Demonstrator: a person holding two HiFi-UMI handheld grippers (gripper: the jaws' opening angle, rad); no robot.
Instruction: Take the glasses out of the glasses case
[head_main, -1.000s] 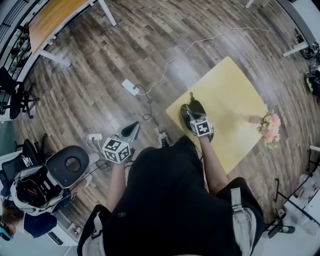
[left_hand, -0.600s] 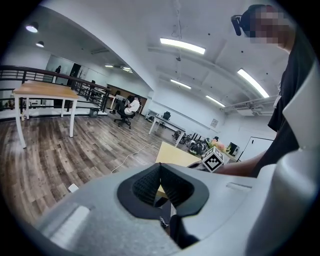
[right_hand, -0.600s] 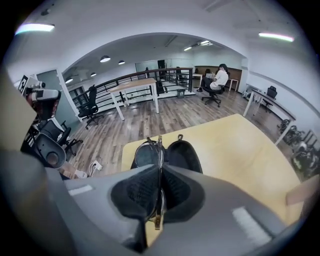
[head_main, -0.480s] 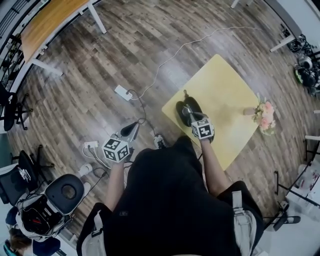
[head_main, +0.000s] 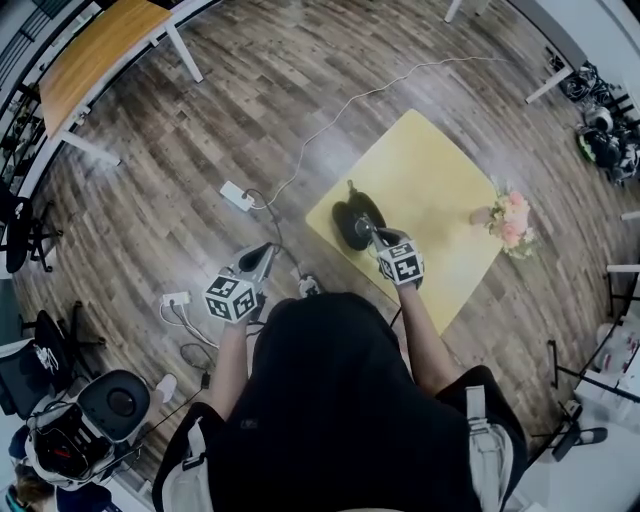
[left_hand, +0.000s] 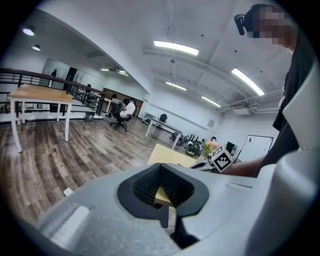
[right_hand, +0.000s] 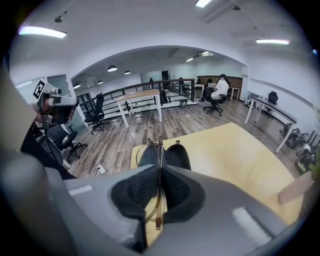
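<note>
Right tongs (head_main: 376, 236) had drawn back a little from the glasses case (head_main: 350, 222) since a second earlier.
Head view: case lay open by the near corner of the yellow bench (head_main: 430, 165); left tongs (head_main: 262, 258) hung off the bench, over the wood floor (head_main: 200, 120). Left gripper view: tongs pressed together, nothing between. Right gripper view: tongs pinched the thin gold-framed glasses (right_hand: 158, 212) edge-on, open case just beyond.
</note>
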